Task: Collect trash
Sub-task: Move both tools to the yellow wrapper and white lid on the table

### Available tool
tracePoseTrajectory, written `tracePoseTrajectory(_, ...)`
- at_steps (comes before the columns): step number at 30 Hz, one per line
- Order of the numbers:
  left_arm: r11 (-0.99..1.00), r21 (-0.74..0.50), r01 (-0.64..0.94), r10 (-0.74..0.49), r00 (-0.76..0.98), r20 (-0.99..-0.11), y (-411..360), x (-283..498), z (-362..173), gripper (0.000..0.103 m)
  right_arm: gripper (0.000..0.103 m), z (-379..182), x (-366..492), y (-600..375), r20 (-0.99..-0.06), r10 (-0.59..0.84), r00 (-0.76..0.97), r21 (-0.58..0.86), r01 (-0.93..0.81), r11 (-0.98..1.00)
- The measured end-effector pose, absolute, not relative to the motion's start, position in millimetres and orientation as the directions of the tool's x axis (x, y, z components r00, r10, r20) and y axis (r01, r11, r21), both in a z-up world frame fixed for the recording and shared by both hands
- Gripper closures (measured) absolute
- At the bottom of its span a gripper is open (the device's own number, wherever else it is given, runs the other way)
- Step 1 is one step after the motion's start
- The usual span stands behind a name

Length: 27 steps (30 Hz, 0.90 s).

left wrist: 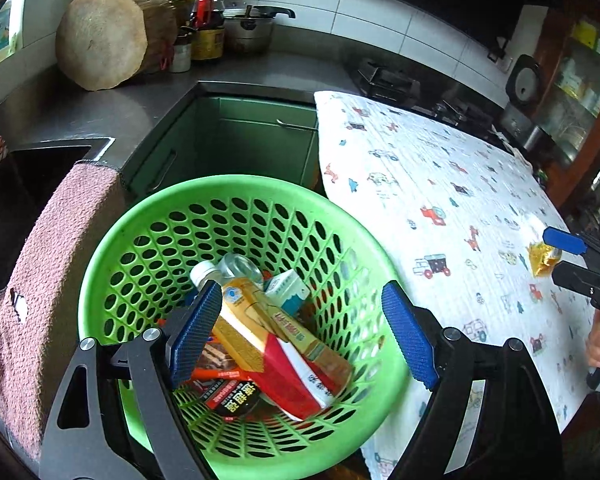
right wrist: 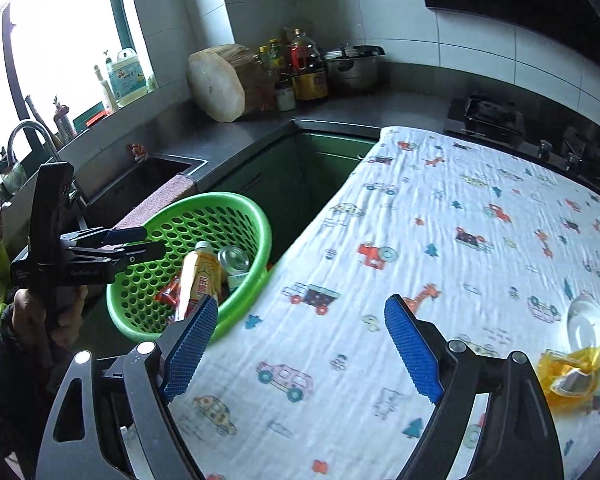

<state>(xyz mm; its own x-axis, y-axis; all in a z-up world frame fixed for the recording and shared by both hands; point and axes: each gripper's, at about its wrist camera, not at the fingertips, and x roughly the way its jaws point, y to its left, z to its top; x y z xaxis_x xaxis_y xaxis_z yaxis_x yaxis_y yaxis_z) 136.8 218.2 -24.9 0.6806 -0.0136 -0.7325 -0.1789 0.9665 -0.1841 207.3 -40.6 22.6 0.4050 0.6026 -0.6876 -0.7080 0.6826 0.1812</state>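
A green perforated basket (left wrist: 100, 248) (right wrist: 260, 216) sits beside the cloth-covered table (left wrist: 420, 168) (right wrist: 460, 220). It holds a yellow-labelled bottle (left wrist: 240, 300) (right wrist: 200, 276), a red and white carton (left wrist: 292, 376), a small box and wrappers. My left gripper (left wrist: 302, 290) (right wrist: 156, 242) hangs open over the basket with nothing between its blue pads. My right gripper (right wrist: 300, 300) (left wrist: 549, 254) is open above the cloth, also holding nothing. A crumpled yellow wrapper (right wrist: 568, 372) (left wrist: 542, 258) and a clear plastic piece (right wrist: 586, 320) lie on the cloth to its right, untouched.
A pink towel (left wrist: 52, 248) hangs over the edge of the sink (left wrist: 16, 200) (right wrist: 148, 176) left of the basket. A round chopping block (left wrist: 104, 36), bottles (left wrist: 208, 20) and a pot (left wrist: 248, 28) stand on the counter behind. A stove (right wrist: 488, 120) lies beyond the table.
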Motion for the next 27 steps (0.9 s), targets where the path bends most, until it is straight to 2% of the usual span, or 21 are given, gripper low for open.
tracePoseTrajectory(8,0.982,-0.169,-0.088,-0.067,0.673,-0.737,168,161,-21,0.020,0.015,26,245,-138,-0.710,0.465,0.529,0.107,-0.572,0.814)
tracePoseTrajectory(12,0.984,-0.172,-0.055,-0.093,0.663,-0.743,149,176,-22,0.019,0.013,18,278,-182,-0.735,0.402,0.547,0.118,-0.480,0.869)
tracePoseTrajectory(20,0.986,-0.167,0.002,-0.130,0.639,-0.758,116,204,-25,0.017,0.010,-15,336,-235,-0.803,0.328,0.497,0.160,-0.350,0.923)
tracePoseTrajectory(27,0.984,-0.165,0.063,-0.168,0.625,-0.762,86,223,-25,0.015,0.009,-40,357,-237,-0.840,0.294,0.456,0.135,-0.350,0.927)
